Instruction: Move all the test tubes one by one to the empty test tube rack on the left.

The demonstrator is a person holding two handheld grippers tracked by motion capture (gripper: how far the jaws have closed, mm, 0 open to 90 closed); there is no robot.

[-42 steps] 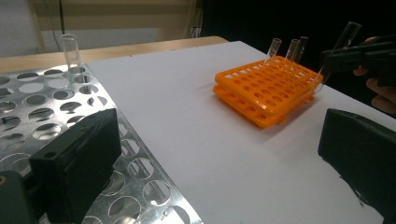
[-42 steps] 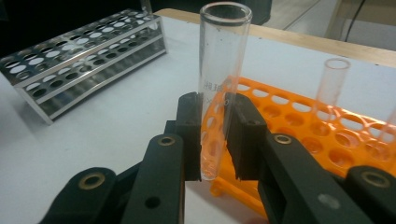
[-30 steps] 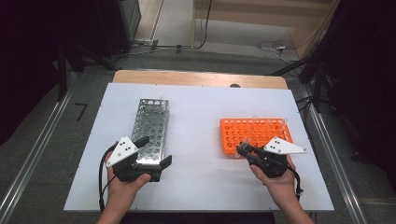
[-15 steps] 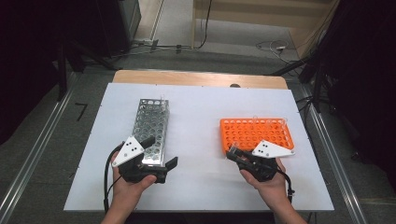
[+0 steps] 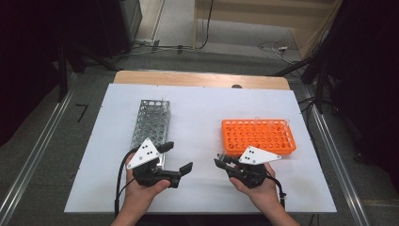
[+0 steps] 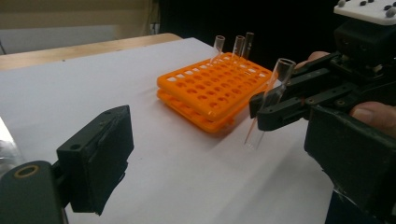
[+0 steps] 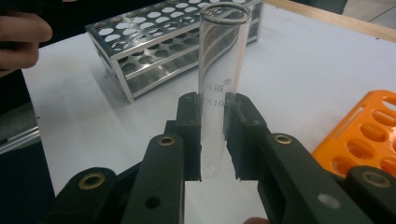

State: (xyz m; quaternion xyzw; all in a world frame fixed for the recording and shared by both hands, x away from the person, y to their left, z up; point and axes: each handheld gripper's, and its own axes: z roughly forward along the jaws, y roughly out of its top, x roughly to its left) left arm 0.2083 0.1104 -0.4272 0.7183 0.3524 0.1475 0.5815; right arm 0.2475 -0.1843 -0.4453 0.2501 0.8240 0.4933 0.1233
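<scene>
1. The print on the glass tube [image 7: 219, 93], just above the right gripper's fingers [image 7: 191, 135], is partly covered by them; only "X100" reads.
2. The metal rack [image 7: 177, 44] beyond those fingers is cut off at the top edge.
3. The orange rack [image 7: 364, 144] runs off the right edge.
4. The left gripper's fingers [image 6: 98, 158] are cropped at the bottom edge.

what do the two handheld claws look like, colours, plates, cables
Both are matte black, blocky two-jaw tools with brass-coloured pivot pins. The left claw and the right claw each carry a pale grey three-cornered plate on top, dotted with small dark marks. A black cable loops back from the left one. The forearms are bare; no sleeves or gloves.
</scene>
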